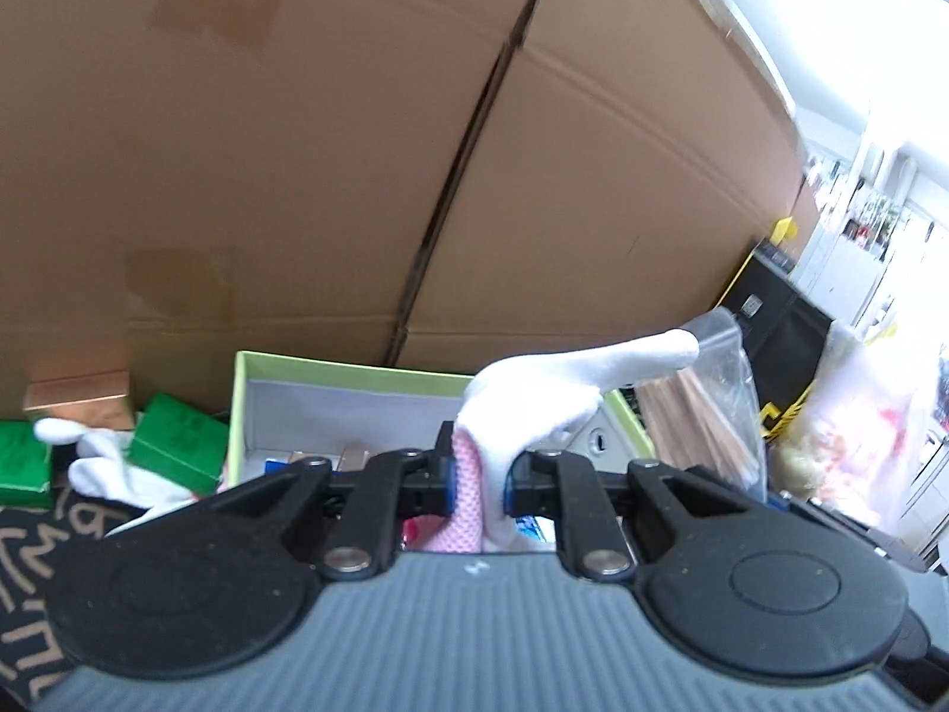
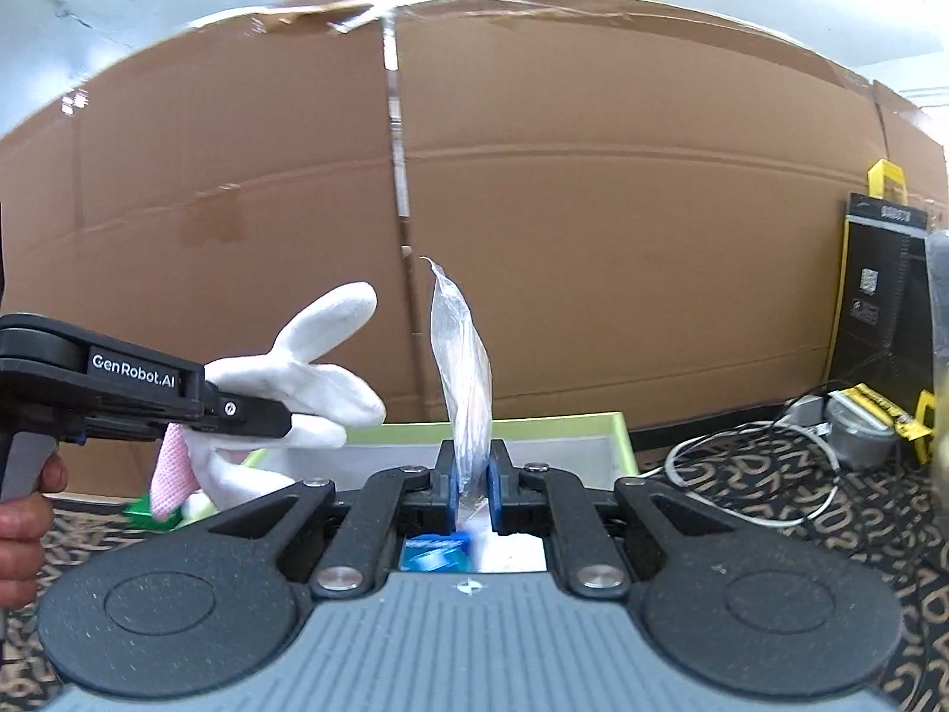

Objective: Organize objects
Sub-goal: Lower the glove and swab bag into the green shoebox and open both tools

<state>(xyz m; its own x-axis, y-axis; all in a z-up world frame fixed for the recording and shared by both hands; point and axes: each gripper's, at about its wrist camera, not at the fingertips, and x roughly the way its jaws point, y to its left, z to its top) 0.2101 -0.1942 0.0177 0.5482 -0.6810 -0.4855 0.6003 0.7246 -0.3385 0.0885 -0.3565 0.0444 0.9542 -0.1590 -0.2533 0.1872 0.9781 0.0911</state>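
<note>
Left wrist view: left tool (image 1: 479, 483) is clamped on a white glove with pink cuff (image 1: 534, 397) at lower centre, above the green-rimmed box (image 1: 243, 409). Only this view shows a second white glove (image 1: 107, 463) and green boxes (image 1: 178, 442) at lower left.

Right wrist view: right tool (image 2: 473, 477) is closed on a clear plastic bag (image 2: 462, 368) standing upright at centre. Only here: a white cable (image 2: 753, 474) at lower right and "GenRobot.AI" on the left tool.

Surface is a dark patterned mat (image 2: 771, 540); a cardboard wall (image 2: 593, 207) fills the background.
</note>
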